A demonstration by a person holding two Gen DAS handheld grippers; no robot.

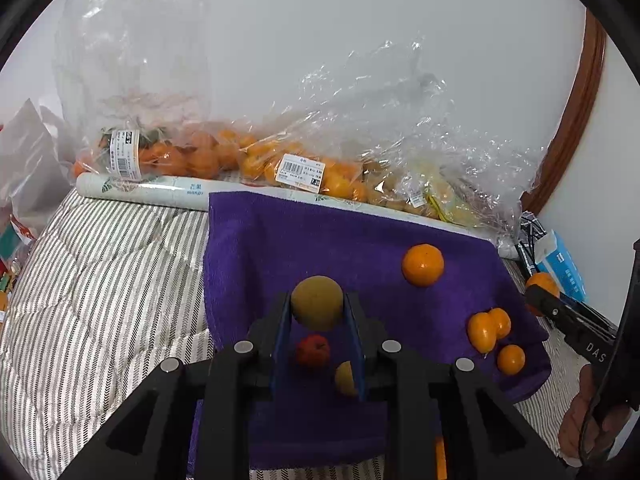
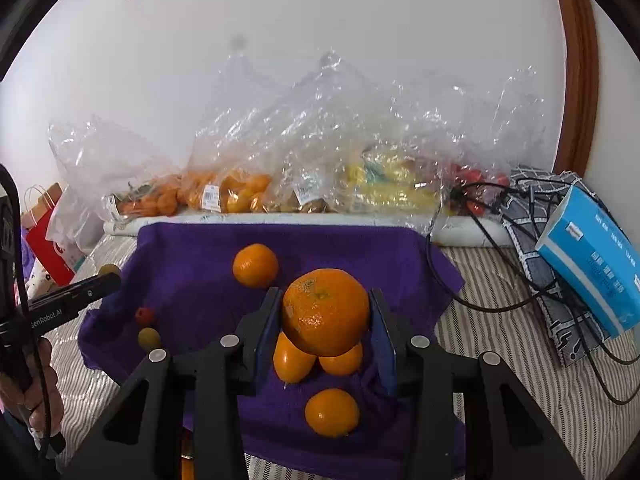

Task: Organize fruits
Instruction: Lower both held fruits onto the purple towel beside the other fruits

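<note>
While the left gripper (image 1: pixel 318 312) is clamped on a round olive-brown fruit (image 1: pixel 317 302) held above the purple towel (image 1: pixel 280 240), the right gripper (image 2: pixel 326 320) is clamped on a large mandarin (image 2: pixel 326 312) over the same towel. A second mandarin (image 2: pixel 255 265), three small orange fruits (image 2: pixel 332 412), a small red fruit (image 1: pixel 313 351) and a small olive-coloured fruit (image 1: pixel 346 378) lie on the towel. Bagged fruit (image 1: pixel 208 156) lines the wall behind.
</note>
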